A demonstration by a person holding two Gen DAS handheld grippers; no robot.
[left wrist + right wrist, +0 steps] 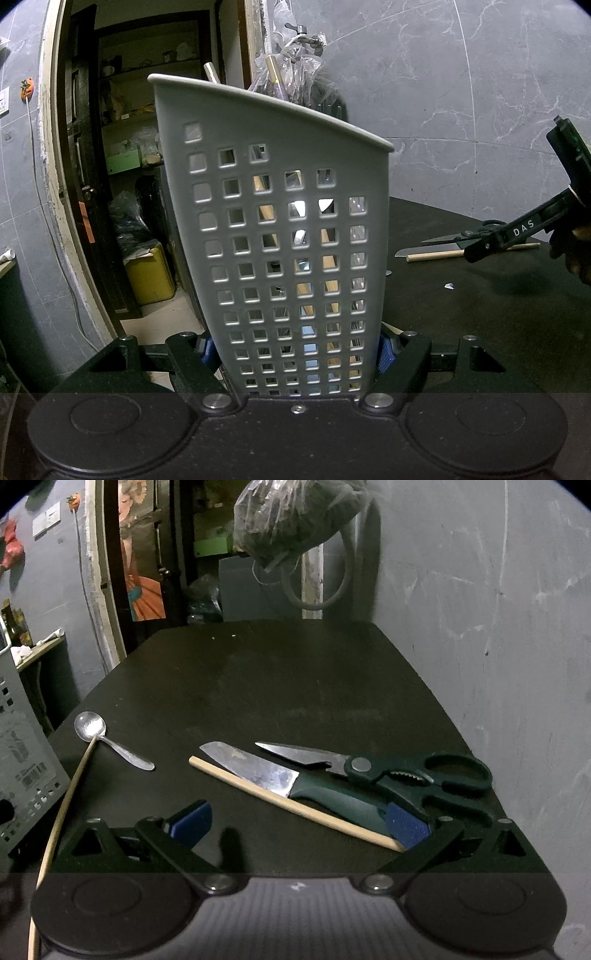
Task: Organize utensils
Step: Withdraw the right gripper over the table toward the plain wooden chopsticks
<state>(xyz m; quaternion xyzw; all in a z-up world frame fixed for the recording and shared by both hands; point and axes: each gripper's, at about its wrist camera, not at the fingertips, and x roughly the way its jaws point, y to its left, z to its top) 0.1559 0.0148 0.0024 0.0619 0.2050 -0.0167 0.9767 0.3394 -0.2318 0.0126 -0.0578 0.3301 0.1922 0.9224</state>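
Note:
My left gripper [295, 350] is shut on a grey perforated utensil holder [280, 240] and grips its lower sides; wooden sticks and metal utensils show through its holes. The holder's edge also shows in the right wrist view [22, 746]. My right gripper [299, 823] is open and empty, low over the black table [295, 686]. In front of it lie a green-handled knife [280, 779], green-handled scissors [388, 771] and a wooden chopstick [295, 805]. A metal spoon [107, 738] lies at the left, with a second chopstick [62, 812] crossing its bowl.
A grey marbled wall [498, 627] borders the table on the right. A plastic bag [295, 517] hangs behind the table's far edge. An open doorway with shelves [129, 147] is at the left. The right gripper's body [517, 232] shows in the left wrist view.

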